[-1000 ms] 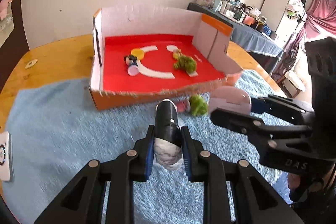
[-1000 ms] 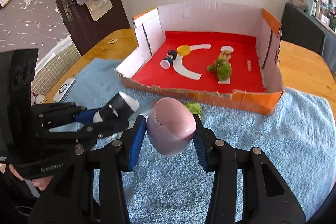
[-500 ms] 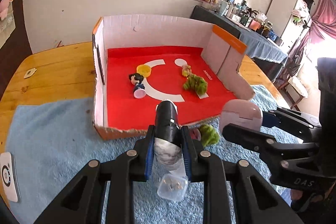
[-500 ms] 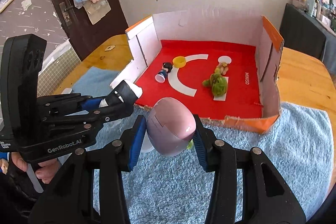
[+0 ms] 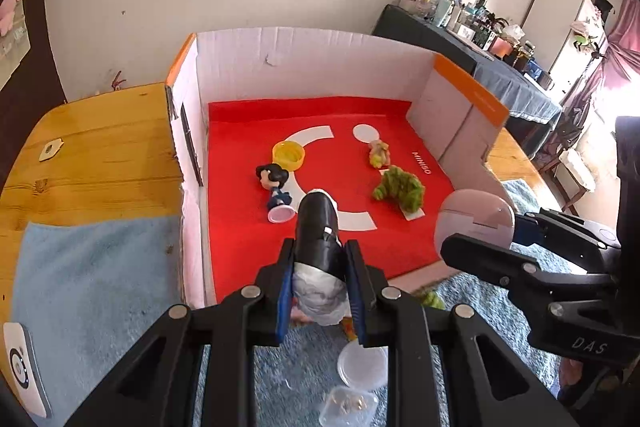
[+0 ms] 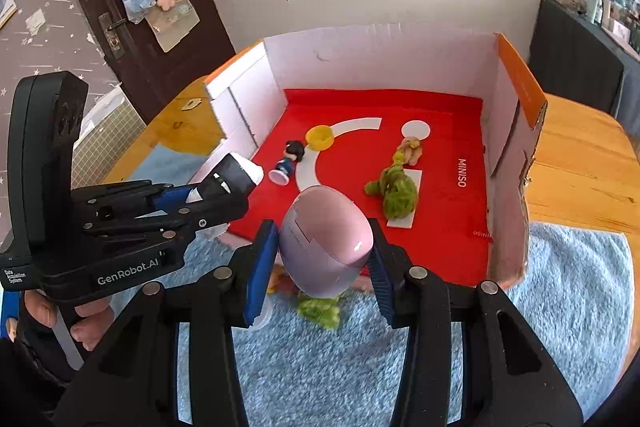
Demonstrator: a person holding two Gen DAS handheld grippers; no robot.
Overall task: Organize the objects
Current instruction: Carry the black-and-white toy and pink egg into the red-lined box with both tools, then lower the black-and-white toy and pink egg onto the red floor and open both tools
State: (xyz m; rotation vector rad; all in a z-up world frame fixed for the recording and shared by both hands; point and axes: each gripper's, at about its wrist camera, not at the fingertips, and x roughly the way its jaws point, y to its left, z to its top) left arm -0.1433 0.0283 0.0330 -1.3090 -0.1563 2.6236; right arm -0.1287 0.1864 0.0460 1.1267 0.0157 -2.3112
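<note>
1. Blue fluffy towel covers the near part of the round wooden table, and a small white device lies at its far left edge.
2. Clamped in my left gripper is a black-and-white toy shoe stuffed with pale paper; its toe points over the low front edge of the box.
3. Ahead sits the open cardboard box with white walls, orange rims and a red floor. Already lying in it, left to right: a small dark-haired figurine on its side, a yellow cap, a little pale plush and a green fuzzy plush.
4. Under my left jaws, on the towel, lie a clear plastic lid and a small clear container, with a scrap of another green plush beside them in front of the box.
5. My right gripper is closed on a smooth pink egg-shaped case, held above the towel at the box's front edge.
6. By my judgement the task is roughly half done: four things are in the box, two are in my jaws waiting to be set on the red floor, and the clear pieces and loose plush on the towel are left to collect.
</note>
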